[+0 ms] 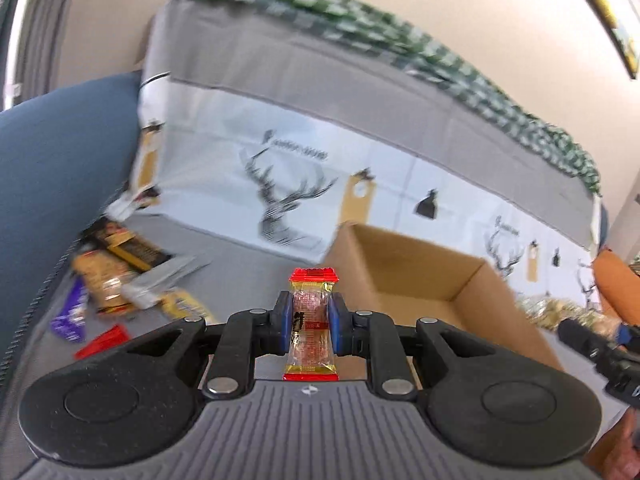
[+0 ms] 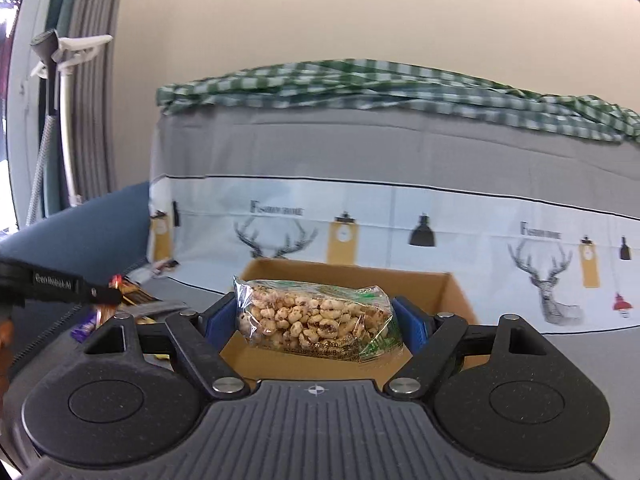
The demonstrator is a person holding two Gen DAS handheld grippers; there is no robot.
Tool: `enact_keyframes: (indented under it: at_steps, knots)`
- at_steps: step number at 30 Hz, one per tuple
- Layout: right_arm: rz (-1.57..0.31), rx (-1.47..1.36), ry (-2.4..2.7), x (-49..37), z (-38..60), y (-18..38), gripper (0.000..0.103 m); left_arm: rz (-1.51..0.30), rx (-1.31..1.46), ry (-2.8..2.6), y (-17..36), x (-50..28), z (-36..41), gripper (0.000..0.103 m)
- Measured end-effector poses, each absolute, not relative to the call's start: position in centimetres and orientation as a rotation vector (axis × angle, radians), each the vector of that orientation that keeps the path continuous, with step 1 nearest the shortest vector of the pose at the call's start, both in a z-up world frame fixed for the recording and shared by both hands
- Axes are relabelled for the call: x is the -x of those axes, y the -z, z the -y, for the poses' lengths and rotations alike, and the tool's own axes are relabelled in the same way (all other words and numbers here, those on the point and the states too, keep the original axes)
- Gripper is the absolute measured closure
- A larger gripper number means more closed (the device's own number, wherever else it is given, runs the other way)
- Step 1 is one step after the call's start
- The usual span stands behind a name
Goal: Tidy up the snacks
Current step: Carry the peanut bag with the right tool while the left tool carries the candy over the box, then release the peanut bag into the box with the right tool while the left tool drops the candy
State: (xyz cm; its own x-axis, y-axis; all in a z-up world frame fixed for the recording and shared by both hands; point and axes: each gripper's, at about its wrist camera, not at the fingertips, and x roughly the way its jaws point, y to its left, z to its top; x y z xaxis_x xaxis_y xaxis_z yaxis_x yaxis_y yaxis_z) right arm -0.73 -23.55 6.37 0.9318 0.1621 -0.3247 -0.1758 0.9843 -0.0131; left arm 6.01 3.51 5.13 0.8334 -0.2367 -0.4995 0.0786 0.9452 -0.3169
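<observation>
Midway, by look of it. Left gripper (image 1: 310,322) clamped on red-ended candy wrapper (image 1: 311,326), held upright, short of cardboard box (image 1: 404,276). Right gripper (image 2: 318,320) clamped on clear bag of puffed snacks (image 2: 316,320), hovering above box (image 2: 448,292). Box floor, where visible, bare. Pile of loose snack packets (image 1: 116,276) left on grey surface beside blue cushion (image 1: 60,184): bulk of sorting left.

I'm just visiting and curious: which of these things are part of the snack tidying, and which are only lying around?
Part of the job:
- red-ended snack stick, held in the left tool
- clear bag of puffed snacks, held in the right tool
- cardboard box
- loose snack packets on the sofa

Just lying about:
- green checked cloth
- deer-print cover
- blue cushion
</observation>
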Motion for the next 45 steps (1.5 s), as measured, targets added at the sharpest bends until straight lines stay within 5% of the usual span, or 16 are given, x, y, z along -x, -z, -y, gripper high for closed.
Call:
enact_keyframes:
  at_steps: [14,45]
  knots:
    - [-0.376,0.097,-0.065,0.9,28.0,-4.9,0.021,-0.514,0.308,0.352,-4.7,-7.7,4.3,0.083]
    - [-0.397,0.092,-0.047,0.4,28.7,-4.9,0.021,-0.418,0.259,0.524,-5.5,-5.9,6.8,0.083]
